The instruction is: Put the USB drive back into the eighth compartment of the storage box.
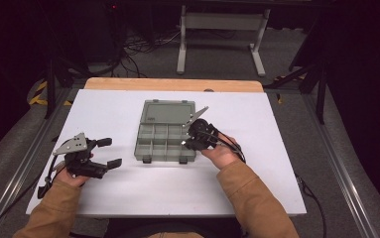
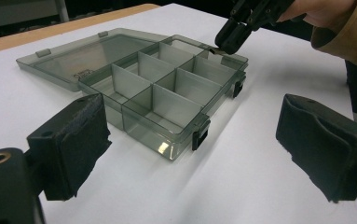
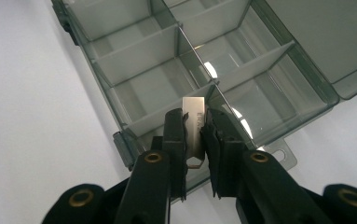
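right gripper (image 3: 196, 128) jaws clamp metal strip (image 3: 195, 116) over organizer box (image 1: 165, 134) | left gripper (image 1: 109, 152) jaws apart

White table (image 1: 257, 188) with an open box on it

The grey see-through box (image 1: 165, 141) lies near the middle, its lid (image 1: 167, 111) folded flat on the table toward the far edge; a wooden strip (image 1: 172, 84) runs along that edge.

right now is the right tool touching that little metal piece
Touching: the right gripper view shows the right tool clamped on both faces of the metal piece.
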`<state>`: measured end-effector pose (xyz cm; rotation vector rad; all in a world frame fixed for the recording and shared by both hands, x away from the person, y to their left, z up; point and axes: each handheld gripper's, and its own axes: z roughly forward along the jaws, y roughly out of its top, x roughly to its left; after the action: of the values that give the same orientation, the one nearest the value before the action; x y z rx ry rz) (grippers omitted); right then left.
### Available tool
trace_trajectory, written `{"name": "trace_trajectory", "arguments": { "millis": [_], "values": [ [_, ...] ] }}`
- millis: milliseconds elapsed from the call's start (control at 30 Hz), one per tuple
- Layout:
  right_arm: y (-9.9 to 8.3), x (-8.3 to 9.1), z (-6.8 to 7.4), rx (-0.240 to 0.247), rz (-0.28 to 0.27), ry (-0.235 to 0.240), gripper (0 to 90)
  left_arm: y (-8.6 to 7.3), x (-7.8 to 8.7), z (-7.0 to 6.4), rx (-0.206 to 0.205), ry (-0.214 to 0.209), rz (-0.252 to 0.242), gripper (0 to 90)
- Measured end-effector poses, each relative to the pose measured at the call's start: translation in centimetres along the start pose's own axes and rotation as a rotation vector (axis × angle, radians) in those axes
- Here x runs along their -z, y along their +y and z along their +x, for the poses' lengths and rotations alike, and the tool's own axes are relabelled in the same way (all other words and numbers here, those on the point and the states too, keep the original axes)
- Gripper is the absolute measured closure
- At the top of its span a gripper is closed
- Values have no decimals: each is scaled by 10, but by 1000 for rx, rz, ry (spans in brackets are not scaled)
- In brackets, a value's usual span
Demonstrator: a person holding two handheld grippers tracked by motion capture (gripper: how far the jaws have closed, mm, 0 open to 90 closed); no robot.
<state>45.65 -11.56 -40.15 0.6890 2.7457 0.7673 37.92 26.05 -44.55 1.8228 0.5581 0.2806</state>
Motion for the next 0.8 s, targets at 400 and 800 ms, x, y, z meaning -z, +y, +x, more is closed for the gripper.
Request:
{"name": "trace_trajectory", "arguments": {
  "millis": [400, 800],
  "values": [
    [-1, -6, -3, -15, 30, -2, 790, 0, 0, 0, 0, 0, 1, 100],
    [-1, -14, -4, -14, 64, 0, 787, 0, 0, 0, 2, -1, 0, 100]
  ]
}}
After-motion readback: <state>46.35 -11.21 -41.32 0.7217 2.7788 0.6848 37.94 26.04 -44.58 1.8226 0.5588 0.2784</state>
